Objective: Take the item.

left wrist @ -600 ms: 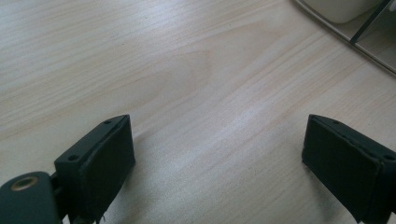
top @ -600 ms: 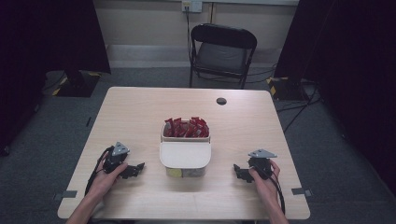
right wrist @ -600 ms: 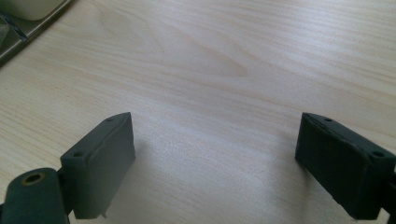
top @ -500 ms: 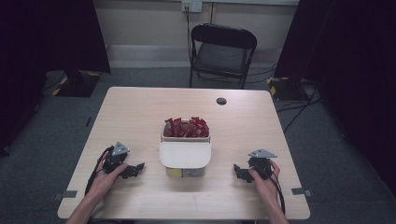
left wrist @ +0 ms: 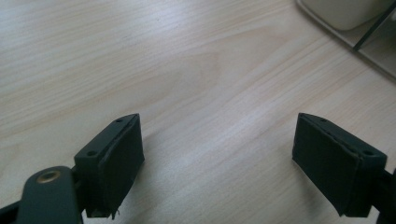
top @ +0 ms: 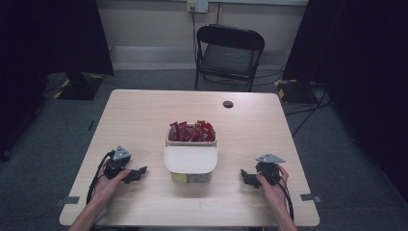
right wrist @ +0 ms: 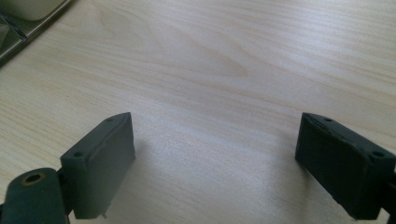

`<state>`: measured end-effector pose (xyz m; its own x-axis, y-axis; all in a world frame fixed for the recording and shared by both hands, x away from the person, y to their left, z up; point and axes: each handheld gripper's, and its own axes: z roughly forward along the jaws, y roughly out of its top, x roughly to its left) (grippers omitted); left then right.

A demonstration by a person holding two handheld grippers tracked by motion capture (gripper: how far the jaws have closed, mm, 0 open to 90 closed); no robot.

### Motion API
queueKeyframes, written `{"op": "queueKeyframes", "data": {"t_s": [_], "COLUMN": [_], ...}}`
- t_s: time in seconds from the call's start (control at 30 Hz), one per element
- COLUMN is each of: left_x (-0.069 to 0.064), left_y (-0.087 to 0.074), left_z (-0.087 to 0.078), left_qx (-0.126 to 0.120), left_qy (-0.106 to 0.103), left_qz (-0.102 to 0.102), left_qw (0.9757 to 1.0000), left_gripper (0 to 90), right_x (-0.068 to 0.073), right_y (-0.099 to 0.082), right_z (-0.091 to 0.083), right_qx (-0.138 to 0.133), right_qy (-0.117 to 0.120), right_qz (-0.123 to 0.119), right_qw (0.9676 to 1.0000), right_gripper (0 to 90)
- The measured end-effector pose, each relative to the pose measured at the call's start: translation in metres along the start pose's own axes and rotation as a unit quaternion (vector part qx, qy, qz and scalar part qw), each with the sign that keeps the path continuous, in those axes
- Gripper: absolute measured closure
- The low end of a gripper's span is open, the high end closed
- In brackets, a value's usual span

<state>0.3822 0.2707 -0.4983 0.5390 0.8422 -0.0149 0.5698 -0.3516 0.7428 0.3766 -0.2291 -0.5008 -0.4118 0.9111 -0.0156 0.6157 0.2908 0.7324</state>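
High view: above near side, facing forward-down over table (top: 144, 115). Each tool view: close, low over tabletop; both share white container (top: 190, 160) edge.

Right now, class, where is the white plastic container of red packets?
In the high view, the white plastic container sits mid-table near the front edge, between the left tongs and right tongs.

A pale wood-grain bench (top: 144, 120) with rounded corners stands on grey carpet floor (top: 43, 159). Beyond its 12 o'clock edge a black folding chair (top: 228, 55) faces it, backed by a cream wall (top: 144, 24) with a pale skirting strip. A socket (top: 197, 5) sits high on that wall, a cable dropping from it. Dark curtains (top: 48, 38) hang at 10 and 2 o'clock. Black cables (top: 308, 113) trail over the floor at 3 o'clock. Light falls evenly from overhead.
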Motion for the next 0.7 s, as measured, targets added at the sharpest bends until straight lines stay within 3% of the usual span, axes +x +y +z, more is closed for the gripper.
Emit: {"op": "queueKeyframes", "data": {"t_s": [0.7], "left_x": [-0.020], "left_y": [0.012], "left_z": [-0.013], "left_qx": [-0.040], "left_qy": [-0.048], "left_qz": [0.027], "left_qw": [0.9977], "left_gripper": [16.7], "right_x": [0.000], "right_y": [0.000], "right_z": [0.000], "right_qx": [0.000], "right_qy": [0.000], "right_qz": [0.000], "right_qw": [1.0000], "right_gripper": [11.3]}}
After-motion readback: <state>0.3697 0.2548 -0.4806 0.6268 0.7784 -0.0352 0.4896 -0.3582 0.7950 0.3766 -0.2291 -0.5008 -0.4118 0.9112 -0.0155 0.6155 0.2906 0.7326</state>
